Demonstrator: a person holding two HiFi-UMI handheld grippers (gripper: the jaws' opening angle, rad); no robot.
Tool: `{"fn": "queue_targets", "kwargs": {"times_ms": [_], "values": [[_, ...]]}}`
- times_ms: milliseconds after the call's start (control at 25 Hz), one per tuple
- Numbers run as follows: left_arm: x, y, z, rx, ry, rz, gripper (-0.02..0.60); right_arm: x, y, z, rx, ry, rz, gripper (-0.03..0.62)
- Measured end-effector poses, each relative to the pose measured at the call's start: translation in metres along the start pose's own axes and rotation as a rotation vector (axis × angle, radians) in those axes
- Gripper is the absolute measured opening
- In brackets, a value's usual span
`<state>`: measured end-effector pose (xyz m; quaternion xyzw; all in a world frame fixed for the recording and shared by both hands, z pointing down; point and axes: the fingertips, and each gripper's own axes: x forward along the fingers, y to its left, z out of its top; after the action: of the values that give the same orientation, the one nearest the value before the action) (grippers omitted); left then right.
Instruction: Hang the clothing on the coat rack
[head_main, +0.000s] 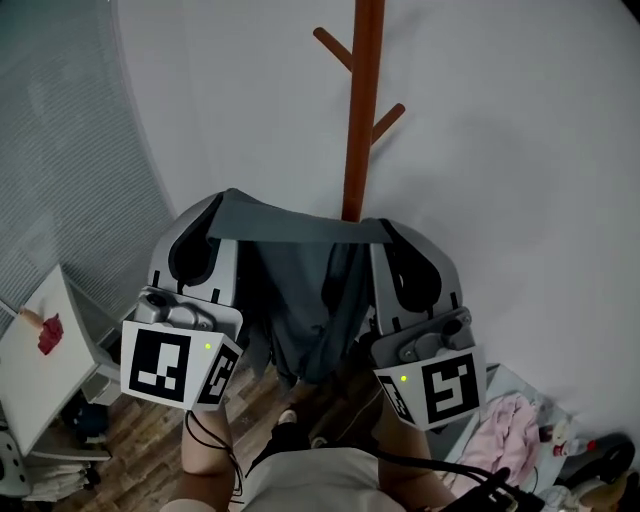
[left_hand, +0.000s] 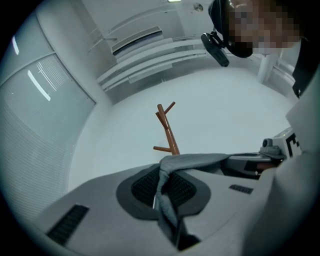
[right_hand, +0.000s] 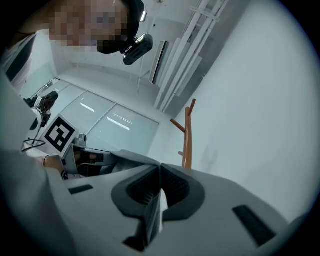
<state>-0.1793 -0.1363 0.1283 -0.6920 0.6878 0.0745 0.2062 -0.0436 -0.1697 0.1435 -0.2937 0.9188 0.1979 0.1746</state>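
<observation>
Between the pads of the left claw (left_hand: 162, 172) a fold of the grey garment (left_hand: 195, 161) is pinched tight, the cloth bunching up out of the closed jaws and running off to the side. The right claw (right_hand: 160, 172) is clenched as well. Its own view shows little cloth in the seam between the pads, but from the head view the garment's upper edge ends at that claw (head_main: 385, 228), so I judge it grips the other end.

Seen from above, the left claw (head_main: 218, 215) and the right one hold that edge as a taut band between them, and the rest of the grey garment (head_main: 300, 300) hangs below in loose folds, over the wooden floor (head_main: 150, 440).

Beyond the band stands the coat rack (head_main: 360, 110), a brown pole with angled pegs (head_main: 332, 47) against the pale wall. The garment is held up in front of the pole and rests on no peg, so the hanging itself is not yet done: what is left is to carry the edge over a peg and let go.

How close the cloth is to the pole cannot be told. The rack's top is cut off, its lower part is hidden behind the garment, and what kind of clothing this is, or whether it has a loop, does not show.
</observation>
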Motion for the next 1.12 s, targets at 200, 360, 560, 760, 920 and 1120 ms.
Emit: {"fn": "queue_targets", "kwargs": {"times_ms": [200, 360, 560, 760, 920, 1120], "values": [[0.019, 0.011, 0.004, 0.033, -0.021, -0.076, 0.032, 0.017, -0.005, 0.003, -0.037, -0.007, -0.043, 0.024], [0.038, 0.016, -0.001, 0.024, -0.035, -0.147, 0.032, 0.026, -0.012, 0.000, -0.068, -0.006, -0.071, 0.025], [0.061, 0.021, -0.010, 0.016, -0.019, -0.223, 0.033, 0.033, -0.017, -0.004, -0.098, 0.005, -0.119, 0.025], [0.082, 0.021, -0.029, 0.012, 0.035, -0.324, 0.034, 0.037, -0.018, -0.008, -0.091, 0.027, -0.182, 0.025], [0.093, 0.020, -0.038, 0.029, 0.062, -0.374, 0.034, 0.036, -0.016, -0.015, -0.109, 0.068, -0.198, 0.025], [0.109, 0.011, -0.053, 0.085, 0.100, -0.463, 0.034, 0.035, -0.022, -0.019, -0.122, 0.100, -0.214, 0.025]]}}
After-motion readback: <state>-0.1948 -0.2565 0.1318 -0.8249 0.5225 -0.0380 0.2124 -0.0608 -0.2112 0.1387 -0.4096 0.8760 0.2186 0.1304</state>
